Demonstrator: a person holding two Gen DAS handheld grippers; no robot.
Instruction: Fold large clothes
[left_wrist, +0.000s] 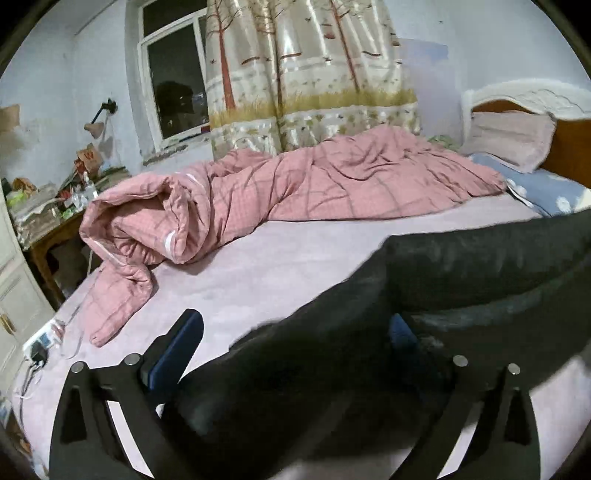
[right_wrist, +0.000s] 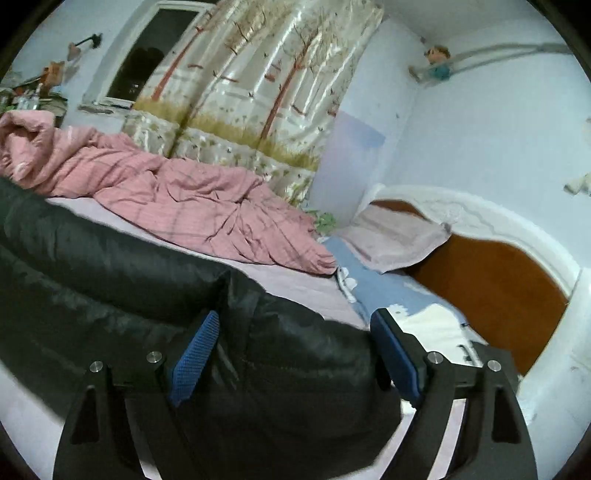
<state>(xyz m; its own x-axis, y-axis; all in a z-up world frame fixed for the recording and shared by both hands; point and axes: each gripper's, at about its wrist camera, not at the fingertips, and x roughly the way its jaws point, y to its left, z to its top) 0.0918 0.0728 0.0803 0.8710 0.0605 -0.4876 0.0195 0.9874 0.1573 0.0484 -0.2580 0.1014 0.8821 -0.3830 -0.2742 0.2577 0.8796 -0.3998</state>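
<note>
A: Showing a dark padded garment (left_wrist: 461, 266) spread across the near part of the bed (left_wrist: 277, 273), on the lilac sheet.

B: And the left gripper (left_wrist: 295, 332)?

A: Jaws set wide apart, blue pads facing in. Garment bunched in the gap, covering most of the right finger. Whether pinched or merely lying between: cannot tell.

B: Right gripper (right_wrist: 295, 328)?

A: Likewise spread wide, blue textured pads (right_wrist: 195, 354) on either side of a fold of the same garment (right_wrist: 110, 266). Cloth touching the left pad; contact at the right pad unclear. Firm grip or not: cannot tell.

B: Extent of the garment?

A: In the right wrist view, running from the gripper to the left edge of frame; in the left wrist view, from the gripper to the right edge. Edges blurred.

B: Surroundings?

A: Far side of the bed: crumpled pink checked quilt (left_wrist: 295, 184), one end rolled at the left, hanging over the bed edge. Right: pale pink pillow (left_wrist: 509, 136) leaning on a wooden headboard (right_wrist: 491, 284), blue patterned pillow (left_wrist: 543, 192) below it. Behind: tree-print curtain (left_wrist: 306, 74) beside a dark window (left_wrist: 173, 81). Far left: cluttered wooden table (left_wrist: 55, 218).
</note>
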